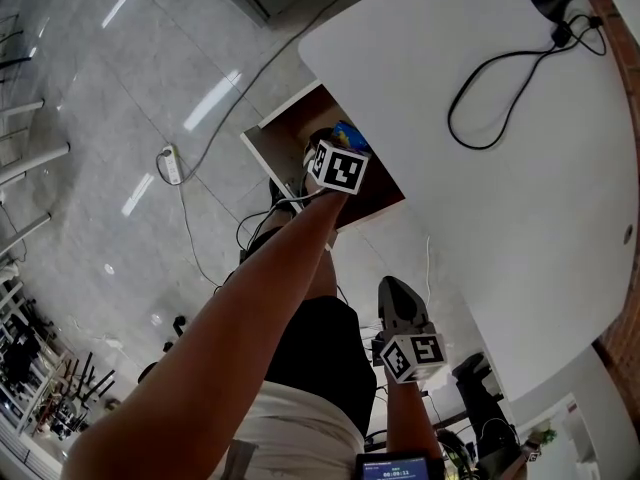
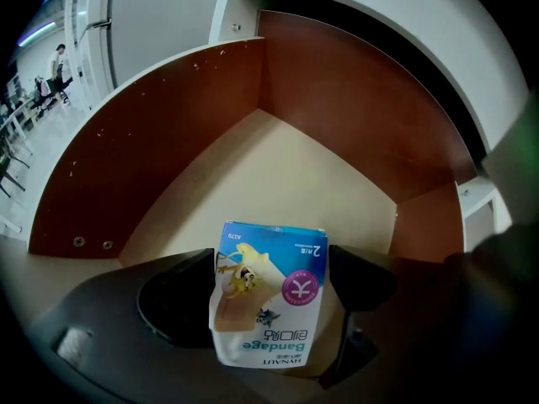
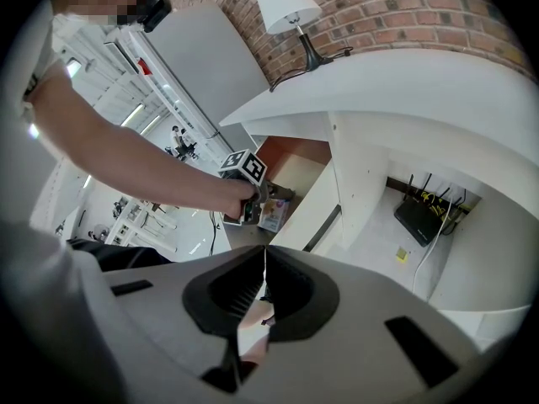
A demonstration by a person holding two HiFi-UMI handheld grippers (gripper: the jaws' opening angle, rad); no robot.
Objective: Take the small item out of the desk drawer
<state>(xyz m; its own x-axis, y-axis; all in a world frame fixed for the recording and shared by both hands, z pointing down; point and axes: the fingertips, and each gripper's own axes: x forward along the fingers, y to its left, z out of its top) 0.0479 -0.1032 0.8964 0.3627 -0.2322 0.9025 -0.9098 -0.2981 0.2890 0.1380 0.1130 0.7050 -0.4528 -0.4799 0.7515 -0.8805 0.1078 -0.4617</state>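
The place looks like an office or open work hall. A curved white desk surface with a wood-lined drawer stands by a brick wall. A table lamp sits on top and a router beneath, while a power strip lies on the glossy grey floor.

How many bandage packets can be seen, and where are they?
1. The bandage packet is held between the left gripper's jaws, over the open drawer. Another could lie under the gripper, out of sight.
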